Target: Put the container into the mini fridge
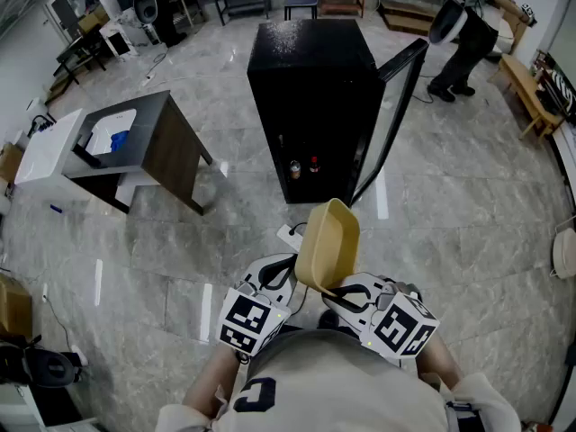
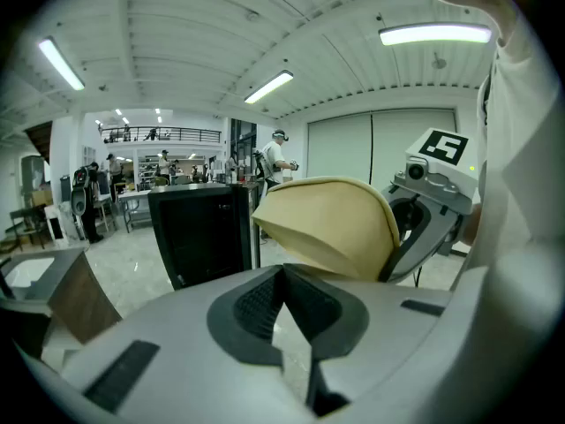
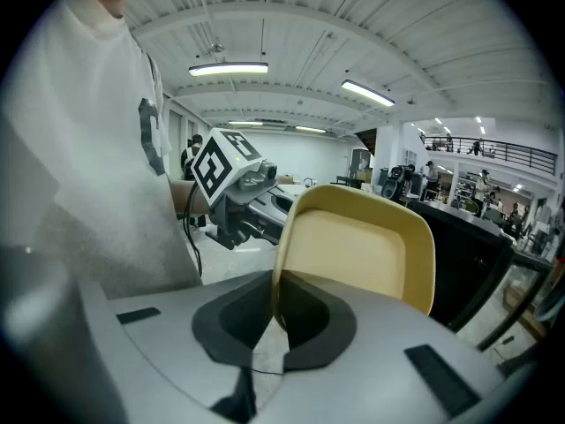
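Right tongs [image 1: 329, 288] are clamped tight on the lower rim of the tan container [image 1: 328, 241]. It stands up on edge in the air, over the floor just in front of me. Left tongs [image 1: 286, 266] sit just beside it on its left, pressed together with nothing between them.

Straight ahead stands the black mini fridge [image 1: 310, 88], and its door [image 1: 393, 115] hangs open to the right. Down at the bottom of the fridge there are two small bottles [image 1: 295, 169], side by side.

On the floor between me and that open front lies a white power strip [image 1: 289, 234], partly hidden behind the container.

Off to the left is a dark counter [image 1: 157, 124] with wooden sides. Something blue [image 1: 113, 141] lies in the white bin [image 1: 54, 147] next to it.

At the far right corner of the floor a person [image 1: 463, 34] is bending over, near a wooden bench [image 1: 526, 88].
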Tool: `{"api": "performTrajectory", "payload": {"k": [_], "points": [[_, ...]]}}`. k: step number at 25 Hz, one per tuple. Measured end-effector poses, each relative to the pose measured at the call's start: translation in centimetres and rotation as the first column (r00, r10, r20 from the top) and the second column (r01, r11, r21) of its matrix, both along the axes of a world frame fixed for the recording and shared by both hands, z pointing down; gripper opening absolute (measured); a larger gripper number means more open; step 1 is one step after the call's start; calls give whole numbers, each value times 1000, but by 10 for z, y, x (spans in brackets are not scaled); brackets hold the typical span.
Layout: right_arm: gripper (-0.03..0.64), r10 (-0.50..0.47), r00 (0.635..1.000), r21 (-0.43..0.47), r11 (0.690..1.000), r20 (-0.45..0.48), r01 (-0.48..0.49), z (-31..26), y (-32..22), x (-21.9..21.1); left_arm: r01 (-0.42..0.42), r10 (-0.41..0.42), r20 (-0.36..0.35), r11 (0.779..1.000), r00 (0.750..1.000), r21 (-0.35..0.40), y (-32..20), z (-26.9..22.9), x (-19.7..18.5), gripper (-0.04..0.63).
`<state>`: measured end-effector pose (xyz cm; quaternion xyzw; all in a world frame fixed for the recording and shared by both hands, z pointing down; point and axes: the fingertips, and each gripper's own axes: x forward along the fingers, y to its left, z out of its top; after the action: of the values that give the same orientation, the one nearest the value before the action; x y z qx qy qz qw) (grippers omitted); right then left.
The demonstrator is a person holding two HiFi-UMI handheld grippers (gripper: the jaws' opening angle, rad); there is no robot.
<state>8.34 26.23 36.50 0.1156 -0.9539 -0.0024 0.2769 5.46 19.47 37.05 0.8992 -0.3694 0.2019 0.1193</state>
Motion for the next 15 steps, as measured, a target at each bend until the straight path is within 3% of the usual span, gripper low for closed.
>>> {"api": "performTrajectory", "payload": {"k": [7, 15], "points": [[34, 16, 999, -19, 1000, -41, -17, 19, 27, -48, 90, -91, -13, 994, 996, -55, 27, 24, -85, 57], [34, 37, 998, 38, 999, -49, -35, 7, 37, -149, 39, -43, -57, 998, 997, -58, 45, 22, -170, 57]]}}
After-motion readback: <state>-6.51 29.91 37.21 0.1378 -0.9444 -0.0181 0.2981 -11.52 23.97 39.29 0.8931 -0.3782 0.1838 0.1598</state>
